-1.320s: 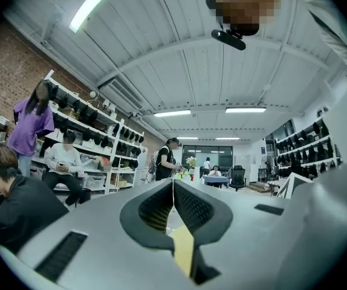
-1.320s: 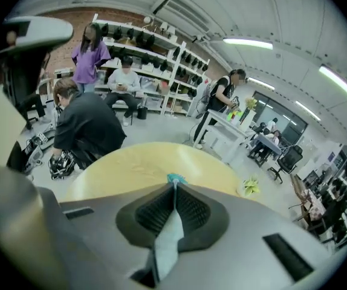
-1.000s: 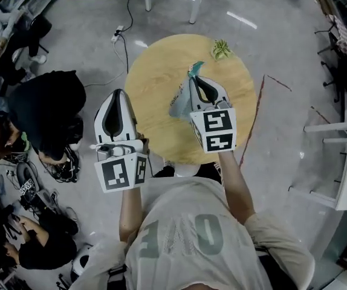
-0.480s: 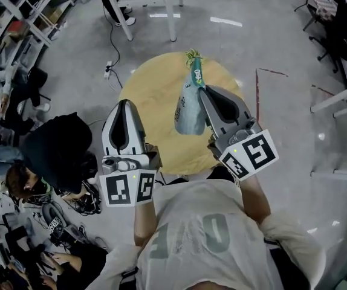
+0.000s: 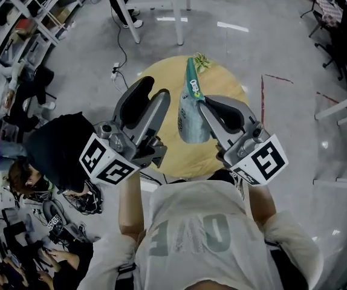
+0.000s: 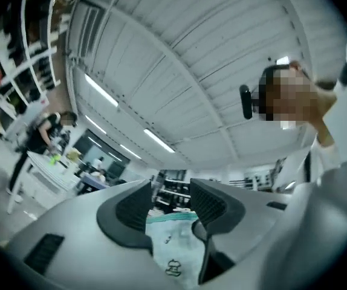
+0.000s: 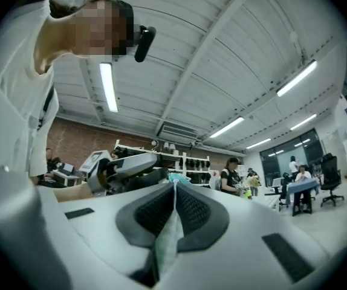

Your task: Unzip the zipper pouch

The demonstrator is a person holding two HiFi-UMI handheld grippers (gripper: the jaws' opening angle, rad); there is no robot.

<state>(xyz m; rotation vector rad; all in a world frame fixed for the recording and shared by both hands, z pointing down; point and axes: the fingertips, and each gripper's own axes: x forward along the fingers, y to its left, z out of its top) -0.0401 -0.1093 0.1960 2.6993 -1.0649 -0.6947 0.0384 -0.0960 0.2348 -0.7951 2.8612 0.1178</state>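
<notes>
Half set up: our right gripper (image 5: 202,105) pinches the pouch (image 5: 190,118) up over the table (image 5: 223,81); left gripper (image 5: 155,92) jaws are opening, pouch between them unpressed. Next, we reckon, left must catch the zipper pull.

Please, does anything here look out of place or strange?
Nothing is spilled or broken. Only the pouch is unusual: it stands on end in the air above the table, pinched at one edge by the right claw. The left claw has its jaws opening, nothing pressed between them.
</notes>
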